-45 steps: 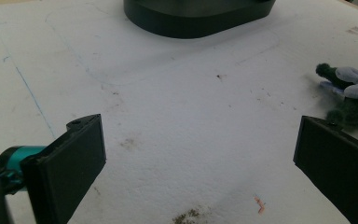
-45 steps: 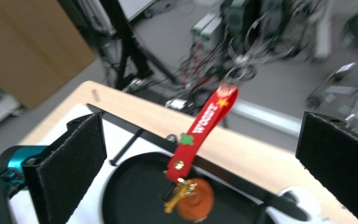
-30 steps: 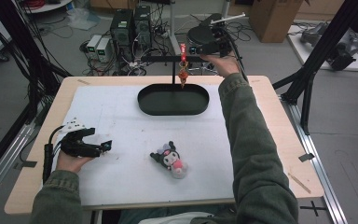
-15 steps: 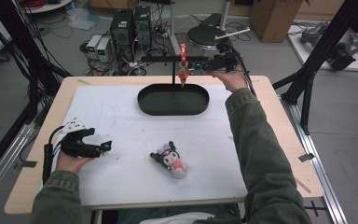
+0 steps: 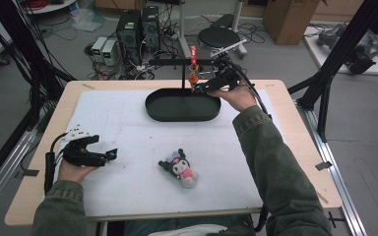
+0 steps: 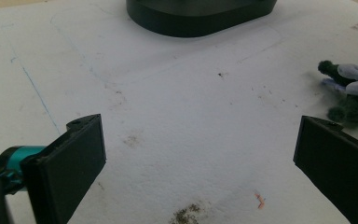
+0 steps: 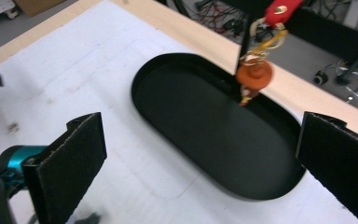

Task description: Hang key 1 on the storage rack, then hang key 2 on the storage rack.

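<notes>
Keychain charm (image 7: pixel 254 74) | hangs from black stand over oval tray (image 7: pixel 186 154) rim, at 12 o'clock of right gripper (image 5: pixel 204 88), between its wide-apart jaws, untouched | left gripper (image 6: pixel 200 158) jaws wide, plush toy (image 5: pixel 181 167) at its 3 o'clock | right gripper has drawn nearer since earlier frame.

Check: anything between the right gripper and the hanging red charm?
Nothing. In the right gripper view the open right gripper faces the red charm across the bare floor of the black tray.
</notes>
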Tool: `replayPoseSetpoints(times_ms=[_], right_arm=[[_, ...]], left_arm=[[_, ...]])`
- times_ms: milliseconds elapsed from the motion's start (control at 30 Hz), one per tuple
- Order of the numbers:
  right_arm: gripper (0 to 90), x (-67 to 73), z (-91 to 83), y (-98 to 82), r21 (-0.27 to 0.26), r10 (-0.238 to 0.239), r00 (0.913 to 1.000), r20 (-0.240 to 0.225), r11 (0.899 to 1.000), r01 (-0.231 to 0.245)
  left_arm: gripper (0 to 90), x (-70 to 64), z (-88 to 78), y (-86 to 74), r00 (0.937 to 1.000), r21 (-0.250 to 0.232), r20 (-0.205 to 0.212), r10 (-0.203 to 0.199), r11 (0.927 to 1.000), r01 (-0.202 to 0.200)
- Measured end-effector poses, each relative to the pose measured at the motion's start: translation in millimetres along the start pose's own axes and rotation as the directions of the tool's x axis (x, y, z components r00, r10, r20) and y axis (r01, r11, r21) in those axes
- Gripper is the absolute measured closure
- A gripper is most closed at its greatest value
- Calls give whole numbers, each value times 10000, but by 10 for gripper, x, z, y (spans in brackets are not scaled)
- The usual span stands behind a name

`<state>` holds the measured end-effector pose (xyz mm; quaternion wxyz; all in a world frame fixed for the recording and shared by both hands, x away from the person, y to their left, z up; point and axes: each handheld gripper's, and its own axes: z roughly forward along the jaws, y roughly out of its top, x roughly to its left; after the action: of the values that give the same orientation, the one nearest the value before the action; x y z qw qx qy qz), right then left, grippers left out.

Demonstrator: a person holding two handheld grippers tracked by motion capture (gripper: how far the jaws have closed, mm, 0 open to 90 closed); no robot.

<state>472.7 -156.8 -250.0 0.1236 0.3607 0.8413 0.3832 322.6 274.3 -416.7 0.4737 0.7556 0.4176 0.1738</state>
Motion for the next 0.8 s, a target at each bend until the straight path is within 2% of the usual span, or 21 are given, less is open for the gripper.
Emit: replayPoseSetpoints(times_ms=[33, 100, 133, 200, 233, 267, 300, 333, 367, 433, 500, 800], right_arm=[[6, 28, -7, -1, 81, 9, 10000, 14, 10000, -9], [7, 79, -28, -28, -107, 52, 10000, -41, 9999, -53], [7, 93, -34, -59, -186, 148, 9996, -221, 9997, -152], [6, 118, -14, -127, 145, 208, 9992, -356, 9997, -203], [7, 173, -11, -161, 448, -88, 10000, 24, 9990, 87], [7, 198, -21, -190, 226, -99, 9999, -31, 9997, 100], [7, 198, -21, -190, 226, -99, 9999, -31, 9997, 100], [7, 214, -22, -219, 177, 77, 9996, -286, 9998, -72], [7, 229, -13, -243, 357, 70, 9990, -432, 9993, -55], [7, 268, -1, -309, 383, 79, 9991, -408, 9992, -63], [7, 295, 20, -387, 549, 149, 9979, -626, 9984, -115], [7, 401, 41, -642, 612, 74, 9982, -591, 9981, -38]], left_arm=[[26, 0, -1, -1, 10000, 2, 1, 5, 10000, -5], [26, -2, -5, -2, 10000, 40, 21, 26, 10000, -26], [26, -2, -5, -4, 10000, 49, 29, 31, 10000, -31], [26, -3, -7, -3, 10000, 43, 25, 17, 10000, -18], [26, -3, -6, -3, 10000, 37, 19, 19, 10000, -20], [26, -3, -4, -4, 10000, 42, 22, 26, 10000, -26], [26, -4, -2, -5, 10000, 71, 8, 30, 10000, -30], [26, -3, -1, -6, 10000, 91, 12, 46, 9999, -46], [26, -4, 0, -5, 10000, 79, 15, 42, 10000, -42], [26, -4, 0, -5, 10000, 77, 17, 40, 10000, -40], [26, -7, -1, -4, 10000, 76, 27, 61, 10000, -61], [26, -11, 0, -6, 10000, 91, 30, 57, 9999, -57]])
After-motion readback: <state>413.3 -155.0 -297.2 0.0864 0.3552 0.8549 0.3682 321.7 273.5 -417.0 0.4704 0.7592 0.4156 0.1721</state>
